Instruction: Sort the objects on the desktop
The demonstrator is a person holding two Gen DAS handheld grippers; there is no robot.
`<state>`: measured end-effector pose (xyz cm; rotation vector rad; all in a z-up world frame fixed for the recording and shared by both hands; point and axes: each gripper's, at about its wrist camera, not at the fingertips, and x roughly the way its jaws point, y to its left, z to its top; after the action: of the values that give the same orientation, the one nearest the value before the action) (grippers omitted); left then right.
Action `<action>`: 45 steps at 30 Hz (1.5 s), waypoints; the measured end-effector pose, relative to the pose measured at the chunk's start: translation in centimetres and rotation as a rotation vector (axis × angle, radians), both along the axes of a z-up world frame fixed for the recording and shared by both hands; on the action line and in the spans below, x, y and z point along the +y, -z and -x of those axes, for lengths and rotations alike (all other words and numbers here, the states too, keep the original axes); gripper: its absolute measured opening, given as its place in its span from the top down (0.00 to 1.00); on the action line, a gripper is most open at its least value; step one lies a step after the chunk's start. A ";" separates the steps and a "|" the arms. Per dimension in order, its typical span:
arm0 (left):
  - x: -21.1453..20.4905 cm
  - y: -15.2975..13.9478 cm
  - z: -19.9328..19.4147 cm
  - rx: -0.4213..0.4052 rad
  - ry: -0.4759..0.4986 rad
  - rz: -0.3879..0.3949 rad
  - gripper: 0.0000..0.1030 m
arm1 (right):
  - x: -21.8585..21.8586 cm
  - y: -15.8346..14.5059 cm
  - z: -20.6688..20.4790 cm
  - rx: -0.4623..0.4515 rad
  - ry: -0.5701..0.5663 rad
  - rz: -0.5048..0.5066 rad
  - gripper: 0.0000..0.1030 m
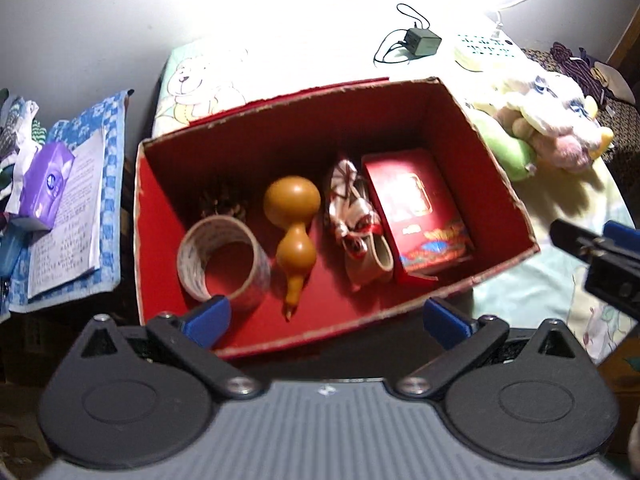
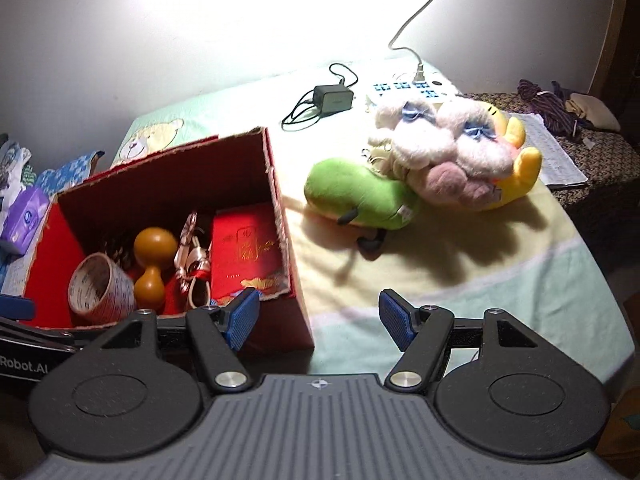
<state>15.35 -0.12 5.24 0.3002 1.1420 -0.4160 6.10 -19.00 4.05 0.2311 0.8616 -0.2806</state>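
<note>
A red cardboard box (image 1: 160, 208) (image 2: 298, 308) stands open on the table. Inside lie a tape roll (image 1: 224, 264) (image 2: 100, 290), a brown gourd (image 1: 292, 220) (image 2: 154, 264), a pine cone (image 1: 224, 204), a small patterned shoe (image 1: 356, 216) (image 2: 192, 264) and a red carton (image 1: 416, 208) (image 2: 248, 256). My left gripper (image 1: 326, 318) hovers open over the box's near wall, holding nothing. My right gripper (image 2: 320, 316) is open and empty just right of the box's near corner. Plush toys (image 2: 424, 168) (image 1: 548, 128), green, pink-white and yellow, lie piled to the right.
A black charger with its cable (image 1: 420, 42) (image 2: 332, 98) and a white power strip (image 1: 484, 48) (image 2: 412, 88) sit at the back. Papers (image 1: 68, 208) and a purple tissue pack (image 1: 46, 184) (image 2: 24, 216) lie left. A dark side surface (image 2: 592, 160) adjoins on the right.
</note>
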 end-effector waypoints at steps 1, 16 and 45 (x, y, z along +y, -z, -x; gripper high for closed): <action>-0.1 0.1 -0.3 -0.007 -0.007 -0.006 0.00 | -0.2 -0.4 -0.2 -0.008 0.004 0.003 0.33; 1.5 2.7 -4.9 -0.057 -0.155 -0.086 0.00 | 1.8 -1.1 -5.4 -0.021 -0.106 -0.024 0.33; 1.7 5.5 -7.2 -0.050 -0.190 -0.091 0.00 | 3.8 2.8 -10.9 0.089 -0.198 -0.107 0.33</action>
<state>22.57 1.59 -0.30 0.2775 1.1308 -0.1883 16.96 -15.24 1.25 0.2324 0.9812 -0.0598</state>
